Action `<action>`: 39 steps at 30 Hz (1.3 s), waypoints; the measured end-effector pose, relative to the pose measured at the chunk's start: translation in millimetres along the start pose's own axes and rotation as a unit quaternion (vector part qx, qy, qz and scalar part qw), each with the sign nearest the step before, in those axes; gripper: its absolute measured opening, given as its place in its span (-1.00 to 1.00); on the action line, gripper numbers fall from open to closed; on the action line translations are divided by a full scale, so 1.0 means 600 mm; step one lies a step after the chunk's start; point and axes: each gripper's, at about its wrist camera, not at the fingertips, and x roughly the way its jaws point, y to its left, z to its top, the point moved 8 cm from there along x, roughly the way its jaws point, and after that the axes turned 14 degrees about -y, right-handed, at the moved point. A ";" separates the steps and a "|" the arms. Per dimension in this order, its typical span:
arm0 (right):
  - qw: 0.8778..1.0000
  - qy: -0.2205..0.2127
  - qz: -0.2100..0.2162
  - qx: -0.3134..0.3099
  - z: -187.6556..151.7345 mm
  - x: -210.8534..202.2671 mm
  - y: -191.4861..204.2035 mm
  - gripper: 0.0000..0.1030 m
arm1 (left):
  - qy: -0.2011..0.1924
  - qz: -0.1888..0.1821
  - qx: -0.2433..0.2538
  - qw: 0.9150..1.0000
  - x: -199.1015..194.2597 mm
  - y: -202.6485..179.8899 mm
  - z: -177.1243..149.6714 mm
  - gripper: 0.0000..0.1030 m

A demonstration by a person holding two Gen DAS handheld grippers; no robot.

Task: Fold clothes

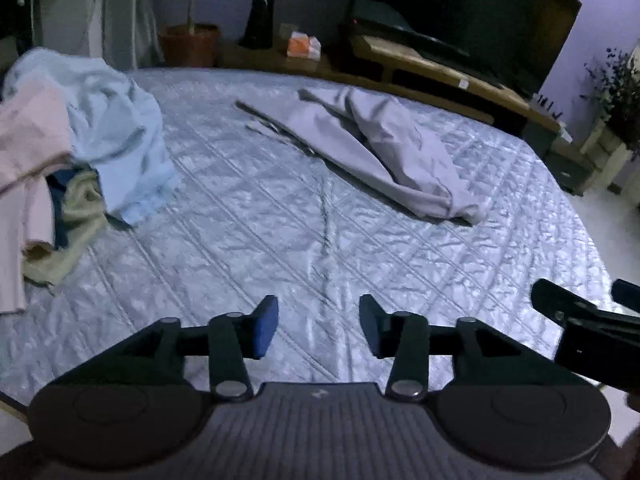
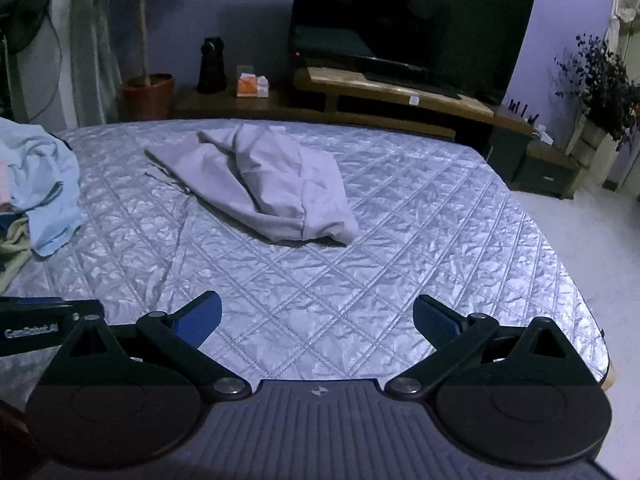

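A light grey garment (image 1: pixel 372 148) lies crumpled and roughly folded on the quilted silver mattress (image 1: pixel 248 224), far from both grippers; it also shows in the right wrist view (image 2: pixel 272 184). A pile of clothes, with a light blue piece (image 1: pixel 116 128) on top and pink and olive pieces beside it, sits at the left edge; the blue piece shows in the right wrist view (image 2: pixel 44 184). My left gripper (image 1: pixel 319 326) is open and empty over the near mattress. My right gripper (image 2: pixel 317 320) is open wide and empty, and shows at the right of the left wrist view (image 1: pixel 576 312).
Beyond the bed stand a low wooden TV stand (image 2: pixel 400 92) with a large dark TV (image 2: pixel 408 24), a black speaker (image 2: pixel 212 66), an orange tissue box (image 2: pixel 252 86) and a potted plant (image 2: pixel 148 96). A dried-flower plant (image 2: pixel 604 84) stands at the right by white floor.
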 end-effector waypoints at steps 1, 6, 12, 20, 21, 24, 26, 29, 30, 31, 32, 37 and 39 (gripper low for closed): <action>1.000 -0.001 0.000 0.001 0.001 -0.006 0.002 0.99 | -0.010 0.003 0.005 1.000 -0.004 0.001 0.003 -0.18; 1.000 -0.007 0.004 -0.001 0.001 -0.033 0.011 0.99 | -0.043 0.006 0.023 0.999 -0.025 0.002 0.009 -0.18; 1.000 -0.006 0.004 -0.011 -0.002 -0.055 0.015 0.99 | -0.053 0.004 0.035 0.998 -0.044 0.003 0.007 -0.04; 1.000 -0.010 0.000 -0.018 0.004 -0.073 0.014 0.99 | -0.082 0.031 0.046 0.995 -0.069 0.011 0.028 0.49; 1.000 -0.010 0.001 -0.018 0.003 -0.075 0.013 0.99 | -0.080 0.029 0.049 0.995 -0.070 0.009 0.027 0.50; 1.000 -0.012 0.004 -0.014 0.003 -0.079 0.012 0.99 | -0.080 0.023 0.058 0.995 -0.073 0.002 0.022 0.49; 1.000 -0.014 0.006 -0.012 0.004 -0.083 0.010 0.98 | -0.076 0.017 0.055 0.995 -0.073 -0.001 0.018 0.49; 1.000 -0.016 0.010 -0.012 0.004 -0.085 0.009 0.95 | -0.065 0.019 0.051 0.996 -0.071 -0.001 0.012 0.50; 1.000 -0.016 0.011 -0.011 0.004 -0.086 0.009 0.94 | -0.063 0.019 0.049 0.997 -0.071 0.000 0.011 0.50; 1.000 -0.017 0.013 -0.010 0.004 -0.086 0.008 0.93 | -0.061 0.019 0.047 0.997 -0.070 0.001 0.011 0.50; 1.000 -0.017 0.016 -0.009 0.004 -0.086 0.007 0.90 | -0.060 0.019 0.045 0.997 -0.070 0.002 0.011 0.50; 0.999 -0.015 0.029 -0.007 0.003 -0.085 0.008 0.72 | -0.061 0.021 0.046 0.997 -0.069 0.001 0.011 0.49; 0.999 -0.015 0.035 -0.007 0.003 -0.083 0.009 0.53 | -0.062 0.022 0.046 0.997 -0.069 0.001 0.012 0.49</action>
